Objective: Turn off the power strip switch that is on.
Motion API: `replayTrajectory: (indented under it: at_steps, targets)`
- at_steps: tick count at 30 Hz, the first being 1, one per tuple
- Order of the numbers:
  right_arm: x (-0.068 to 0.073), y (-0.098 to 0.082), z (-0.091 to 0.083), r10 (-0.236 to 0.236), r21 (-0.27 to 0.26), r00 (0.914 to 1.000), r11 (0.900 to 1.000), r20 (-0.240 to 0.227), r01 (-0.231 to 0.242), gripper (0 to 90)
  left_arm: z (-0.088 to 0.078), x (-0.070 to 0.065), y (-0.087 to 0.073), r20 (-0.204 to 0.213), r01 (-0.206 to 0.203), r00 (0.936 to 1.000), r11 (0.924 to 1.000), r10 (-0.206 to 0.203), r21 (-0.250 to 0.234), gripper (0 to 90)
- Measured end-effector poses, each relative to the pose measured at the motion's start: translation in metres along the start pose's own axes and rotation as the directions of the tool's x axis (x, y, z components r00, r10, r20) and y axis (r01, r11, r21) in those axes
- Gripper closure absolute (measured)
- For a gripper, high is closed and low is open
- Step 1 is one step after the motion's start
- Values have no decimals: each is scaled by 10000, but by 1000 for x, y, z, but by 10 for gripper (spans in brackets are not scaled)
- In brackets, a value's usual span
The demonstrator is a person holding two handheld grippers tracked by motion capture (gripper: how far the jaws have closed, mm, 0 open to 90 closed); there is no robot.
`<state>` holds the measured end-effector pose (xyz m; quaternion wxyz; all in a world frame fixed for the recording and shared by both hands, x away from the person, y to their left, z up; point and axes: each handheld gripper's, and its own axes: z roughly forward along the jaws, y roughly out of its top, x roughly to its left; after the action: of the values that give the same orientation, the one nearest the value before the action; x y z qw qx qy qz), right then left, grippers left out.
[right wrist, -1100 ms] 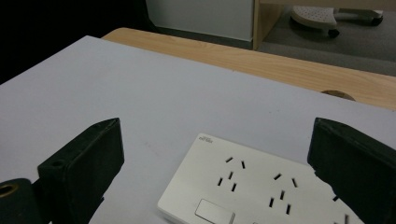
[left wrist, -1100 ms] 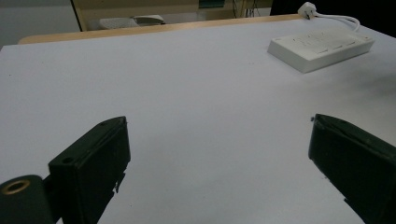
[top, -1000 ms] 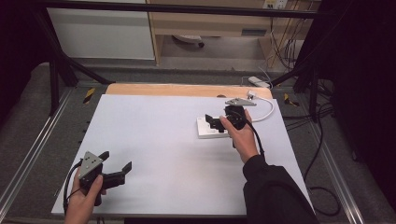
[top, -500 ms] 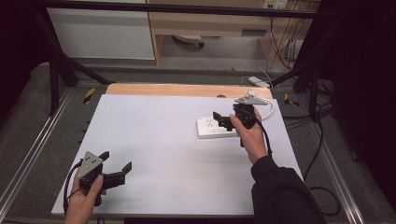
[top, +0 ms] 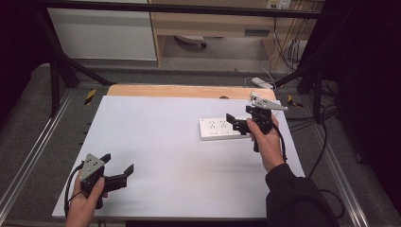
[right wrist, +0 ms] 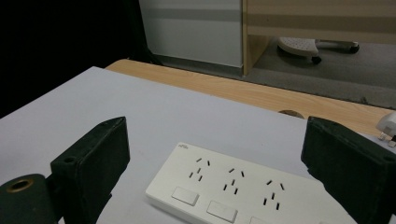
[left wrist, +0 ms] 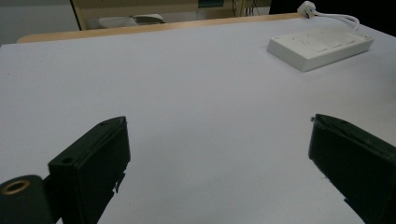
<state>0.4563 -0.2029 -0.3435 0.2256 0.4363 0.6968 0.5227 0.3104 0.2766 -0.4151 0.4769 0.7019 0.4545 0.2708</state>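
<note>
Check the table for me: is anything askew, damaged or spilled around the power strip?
Nothing stands out. The white power strip lies flat on the white table, its sockets empty and its plug resting loose near the far edge. The right gripper hovers open at the strip; the left gripper is open too.

The power strip lies on the table, toward its far right. The right gripper hovers at the strip's right end. The left gripper sits well apart, at the near left corner.
</note>
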Motion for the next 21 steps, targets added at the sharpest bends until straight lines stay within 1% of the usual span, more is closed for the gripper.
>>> replayTrajectory:
  at_steps: [2, 5, 8, 12, 21]
  targets:
    - [-1, -1, -5, 14, -40, 10000, 10000, -21, -14, 75, 0, 0, 0, -4, 9, 10000, 10000, -9, -15, 52]
    - [-2, -3, -13, -83, -145, 10000, 9999, -39, 83, 72, 0, 0, 0, -7, 8, 10000, 10000, -8, -11, 53]
    - [-3, -5, -21, -5, -354, 10000, 9994, -93, 2, 70, 0, 0, 0, 5, 39, 10000, 10000, -39, -32, 52]
    - [-5, -8, -33, -18, -586, 10000, 9983, -97, 13, 69, 0, 0, 0, 0, 16, 10000, 10000, -16, 4, 52]
    - [-8, -17, -55, -26, -842, 10000, 9964, -37, 23, 62, 0, -1, -1, 4, 29, 10000, 10000, -29, 1, 53]
